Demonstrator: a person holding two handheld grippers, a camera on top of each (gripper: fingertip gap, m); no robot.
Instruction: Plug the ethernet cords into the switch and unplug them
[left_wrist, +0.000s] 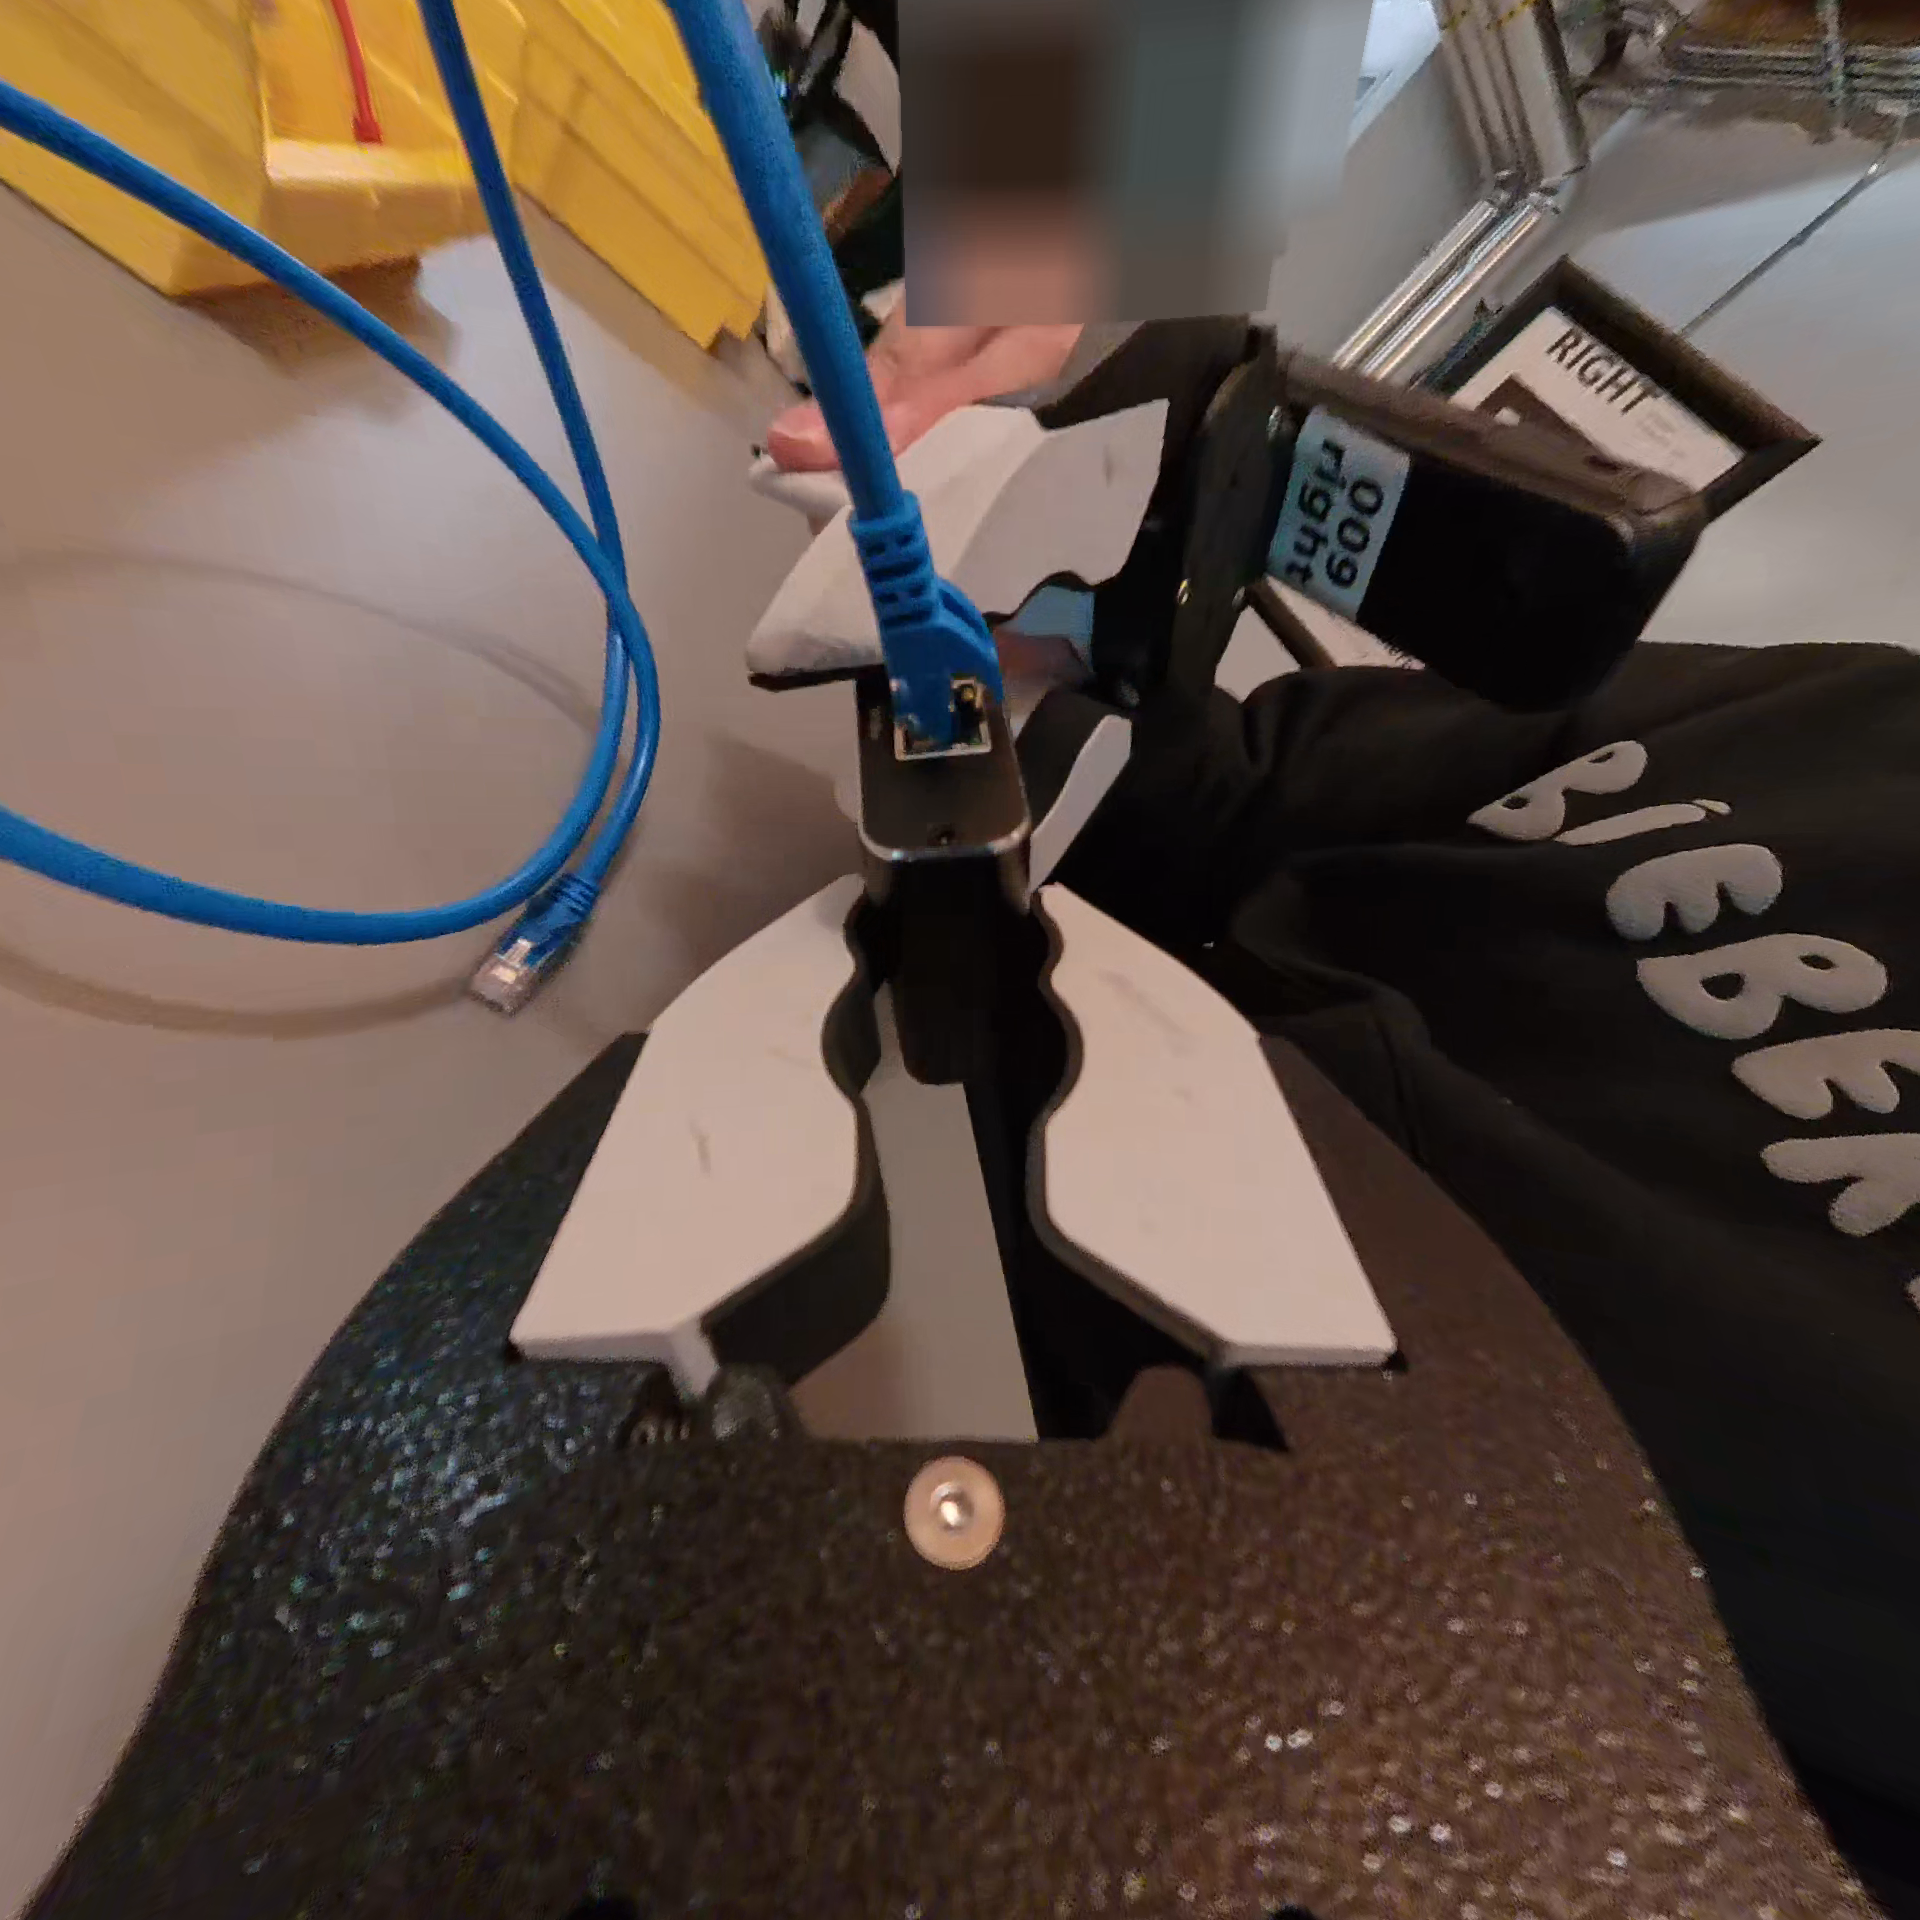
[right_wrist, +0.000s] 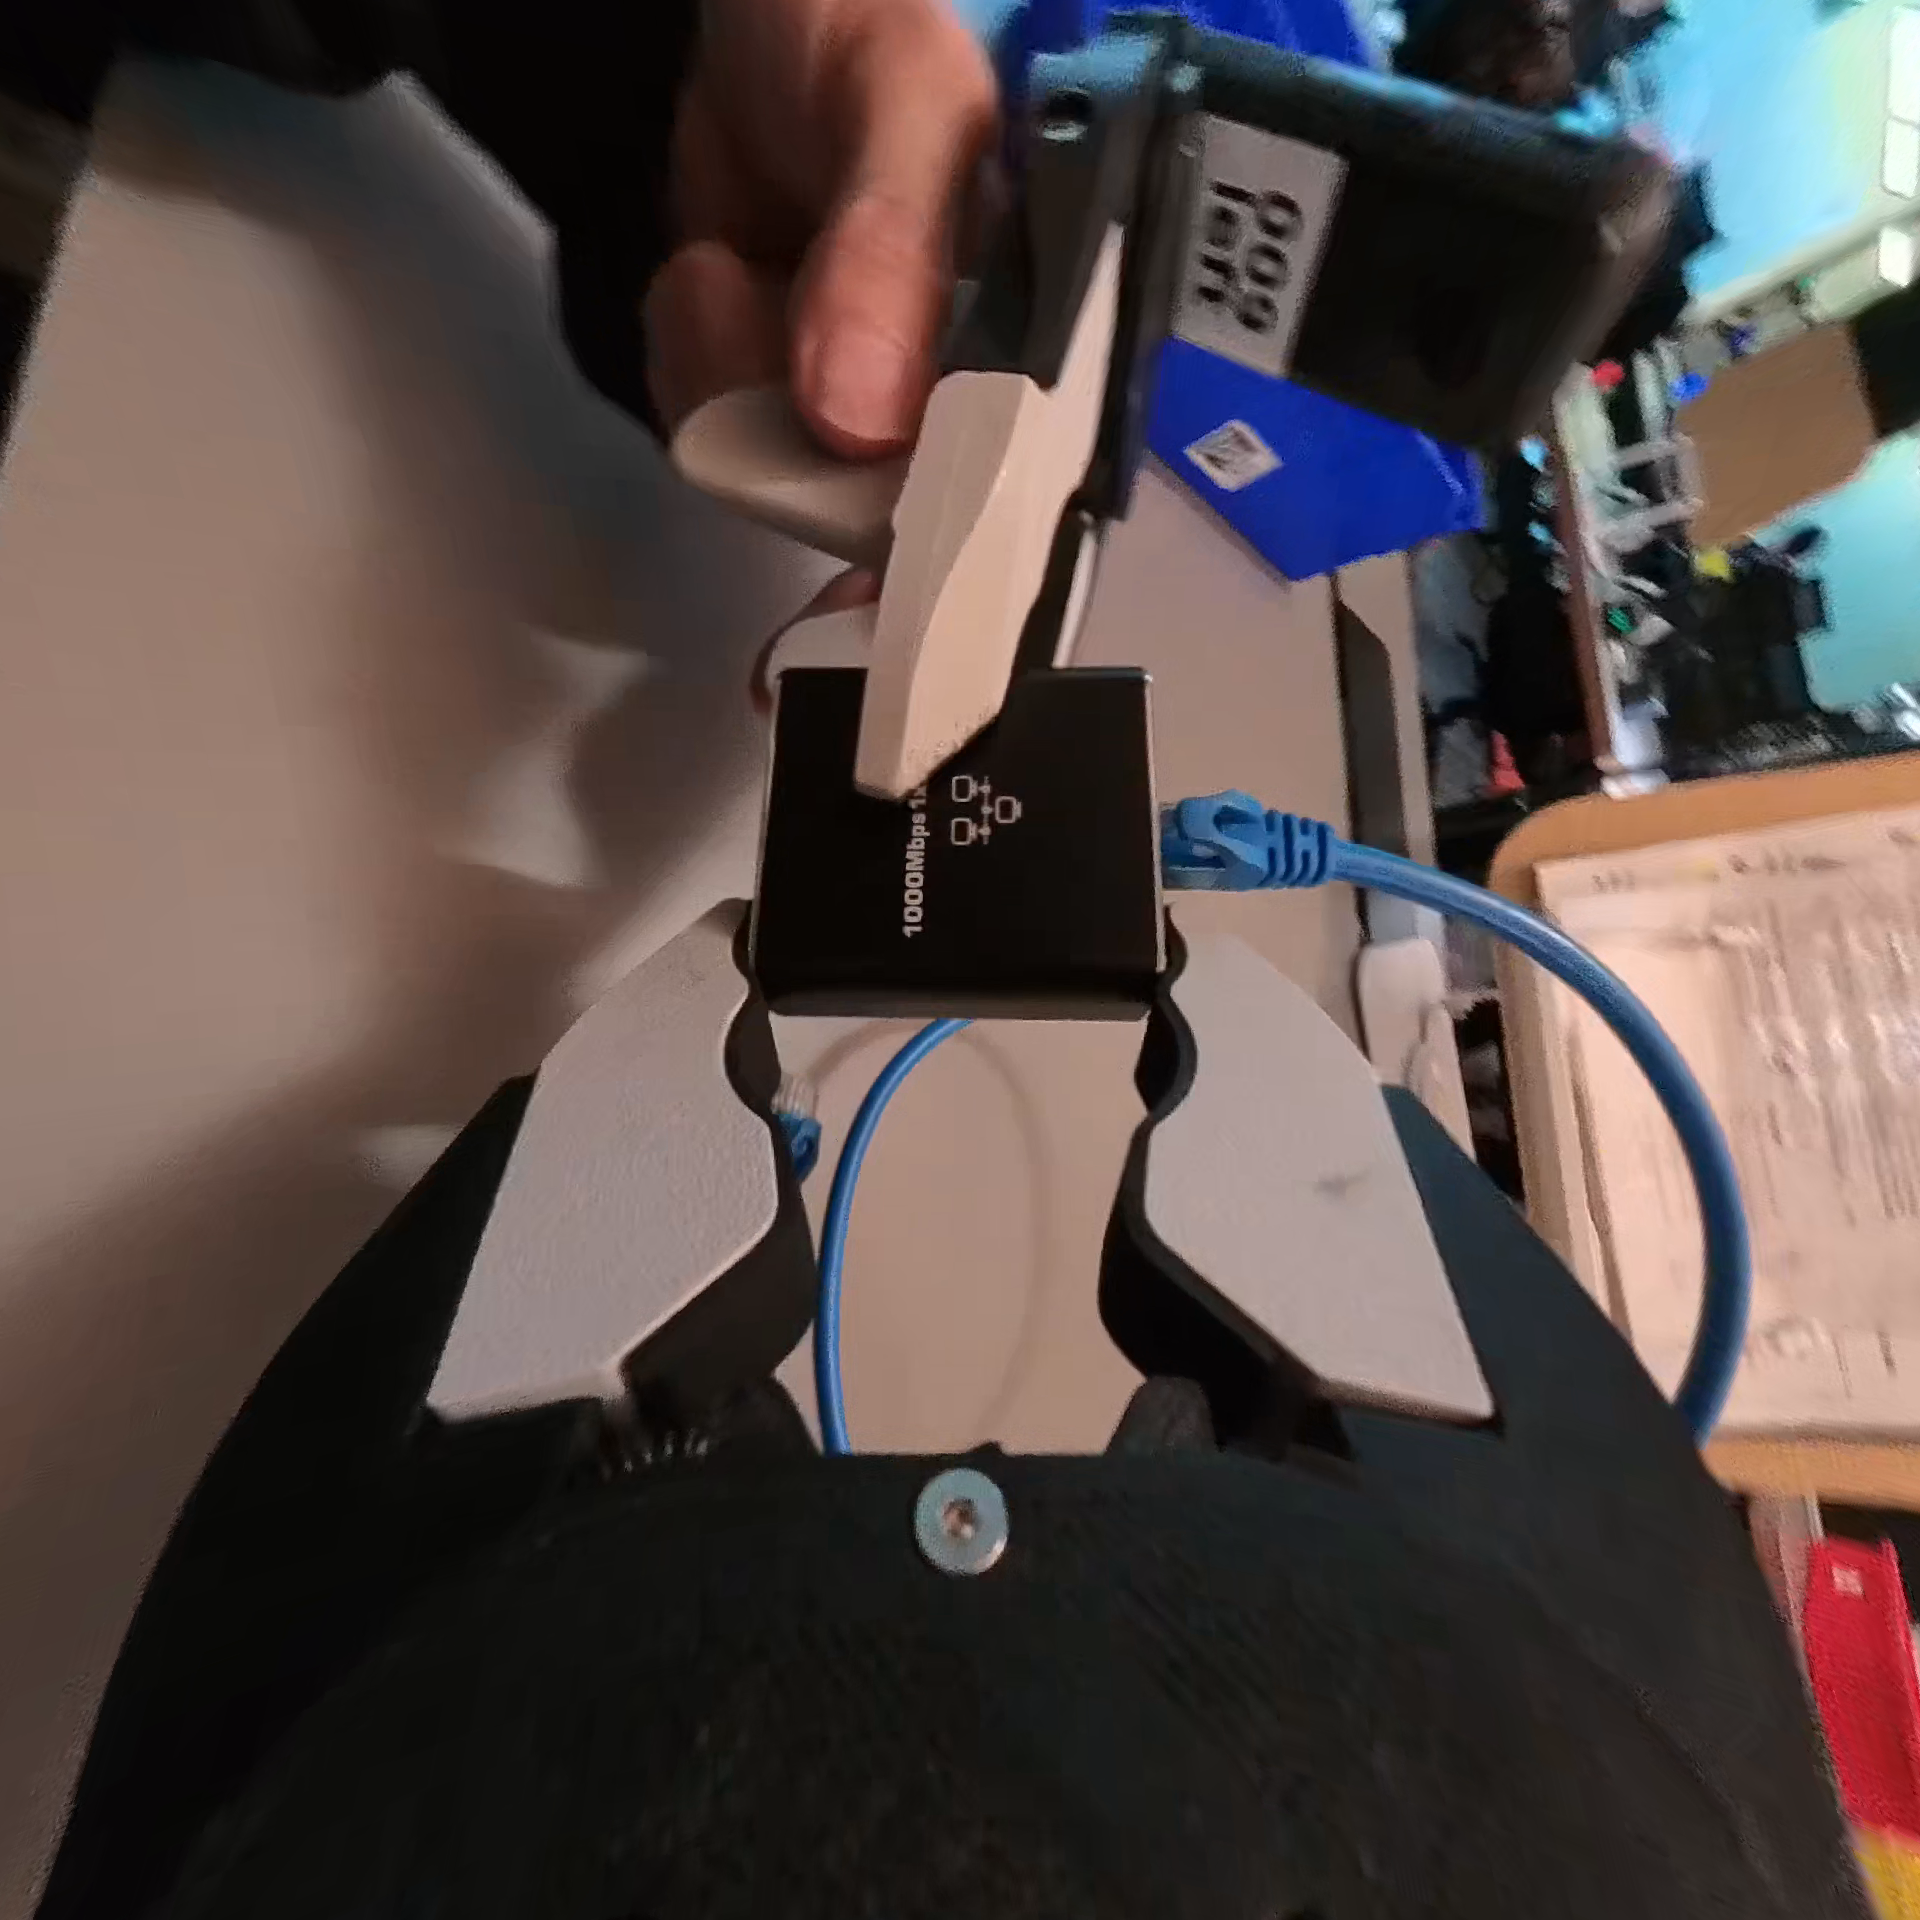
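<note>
A small black switch (left_wrist: 940, 800) is held above the table between both grippers. My left gripper (left_wrist: 948, 899) is shut on its near end. My right gripper (right_wrist: 956, 935) is shut on its side edges, and one of its fingers (left_wrist: 935, 488) shows beyond the switch in the left wrist view. A left finger (right_wrist: 935, 623) lies across the top face of the switch (right_wrist: 1039, 883). A blue ethernet plug (left_wrist: 925, 644) sits in the switch's port, and it also shows in the right wrist view (right_wrist: 1236, 842). The cord's other, clear plug (left_wrist: 514, 961) lies loose on the table.
The blue cord (left_wrist: 582, 499) loops over the grey table (left_wrist: 208, 623). Yellow bins (left_wrist: 416, 156) stand at the far left. A person's black sleeve (left_wrist: 1558, 935) and hand (right_wrist: 831, 208) are close. A blue bin (right_wrist: 1320, 468) and a wooden board with papers (right_wrist: 1714, 1091) sit to the right.
</note>
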